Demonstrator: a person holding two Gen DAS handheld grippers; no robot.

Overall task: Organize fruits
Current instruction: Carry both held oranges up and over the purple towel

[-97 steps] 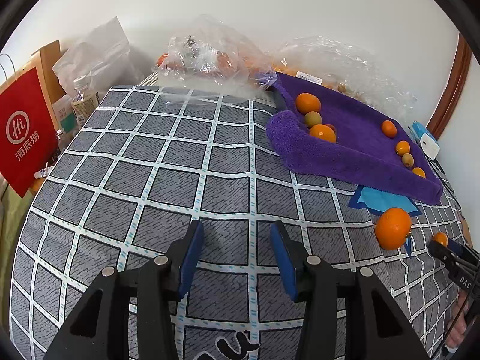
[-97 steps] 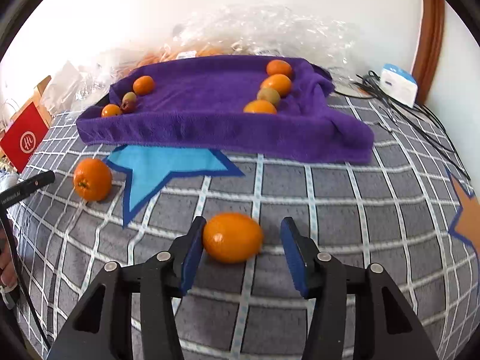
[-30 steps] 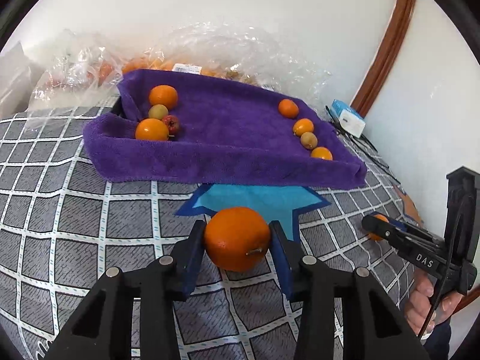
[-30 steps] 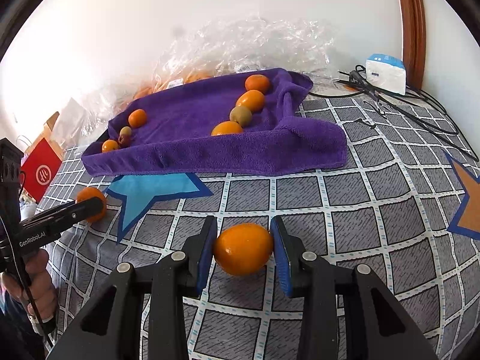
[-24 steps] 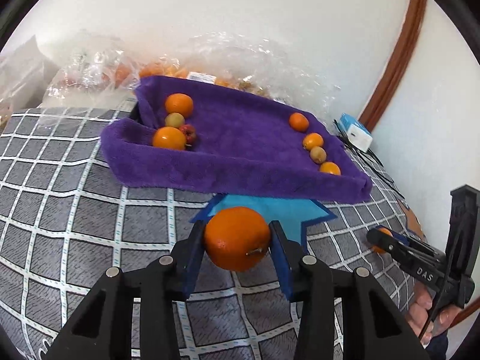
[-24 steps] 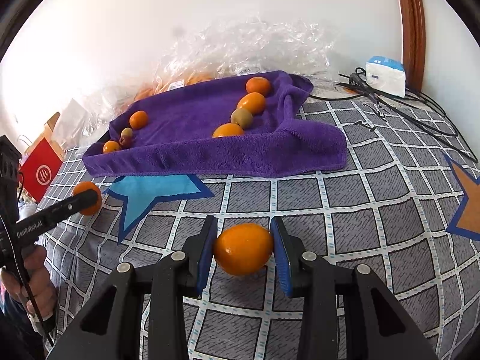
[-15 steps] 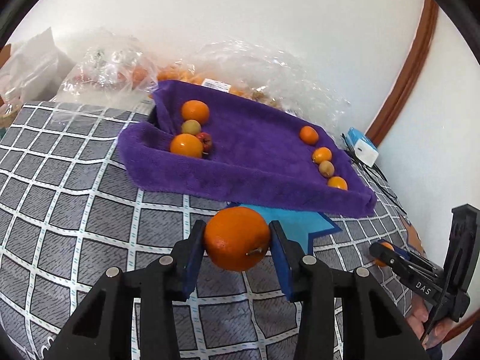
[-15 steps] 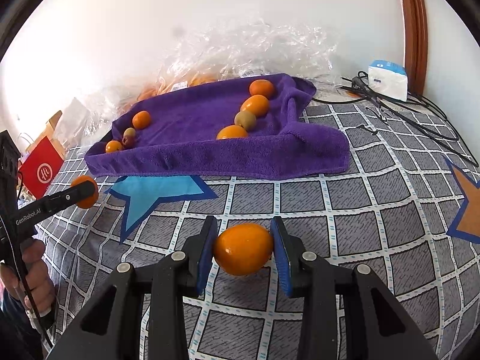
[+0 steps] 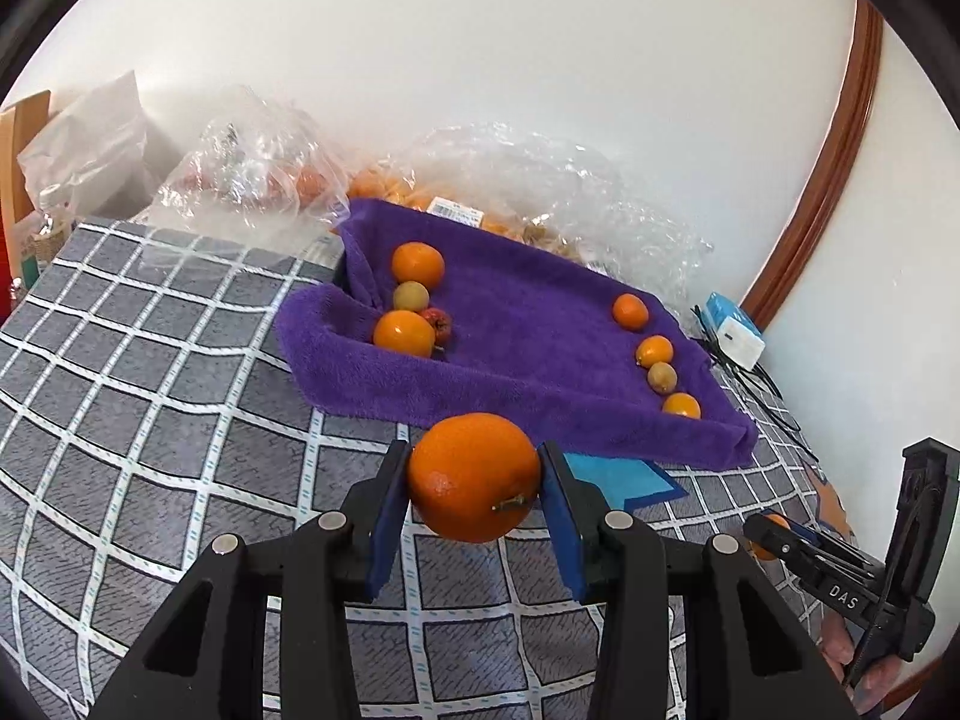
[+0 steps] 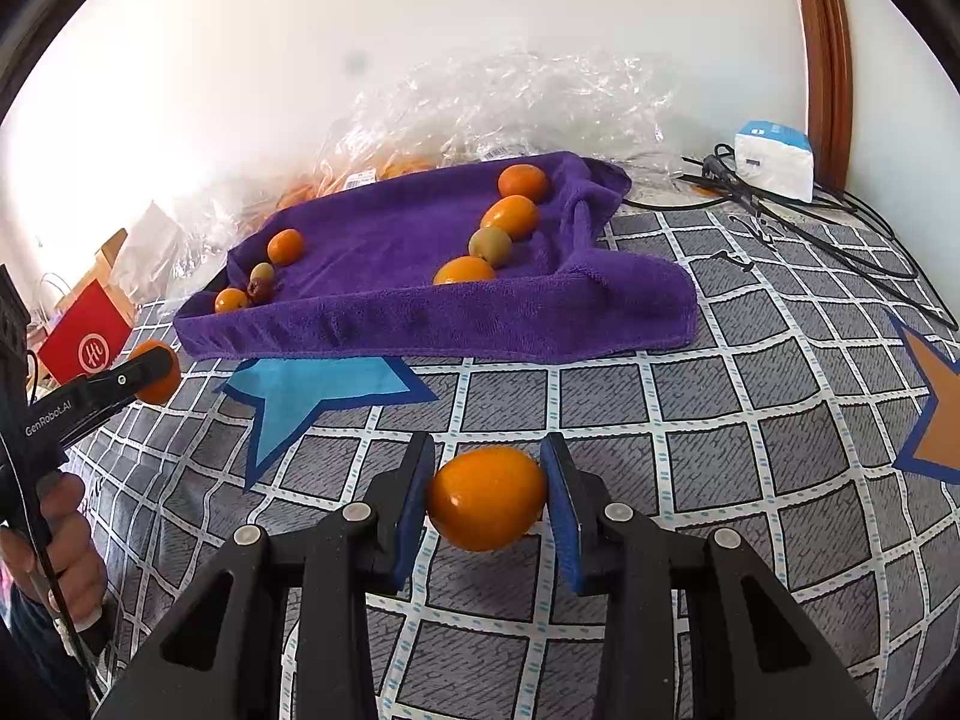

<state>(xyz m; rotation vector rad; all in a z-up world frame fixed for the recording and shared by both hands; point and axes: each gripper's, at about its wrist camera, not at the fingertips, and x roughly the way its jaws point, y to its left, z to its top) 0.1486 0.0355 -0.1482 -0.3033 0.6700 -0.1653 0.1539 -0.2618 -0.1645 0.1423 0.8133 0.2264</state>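
My left gripper (image 9: 474, 480) is shut on a round orange with a stem (image 9: 468, 468), held just above the checkered cloth in front of the purple towel tray (image 9: 540, 360). My right gripper (image 10: 487, 495) is shut on an oval orange fruit (image 10: 487, 501), low over the cloth. On the towel (image 10: 384, 318), two oranges, a greenish fruit and a small red one (image 9: 437, 319) lie at its left end, and a row of several fruits (image 10: 489, 243) at its right end. The left gripper (image 10: 153, 372) also shows at the left of the right wrist view.
Clear plastic bags of fruit (image 9: 540, 180) are piled behind the towel against the wall. A red paper bag (image 10: 84, 345) stands at the left. A white and blue box (image 10: 774, 159) with black cables (image 10: 840, 228) lies at the right. A blue star patch (image 10: 318, 390) marks the cloth.
Both grippers were open at first and have since shut on their fruits. Over the last second the left gripper rose and turned with its orange. The right gripper stayed still.
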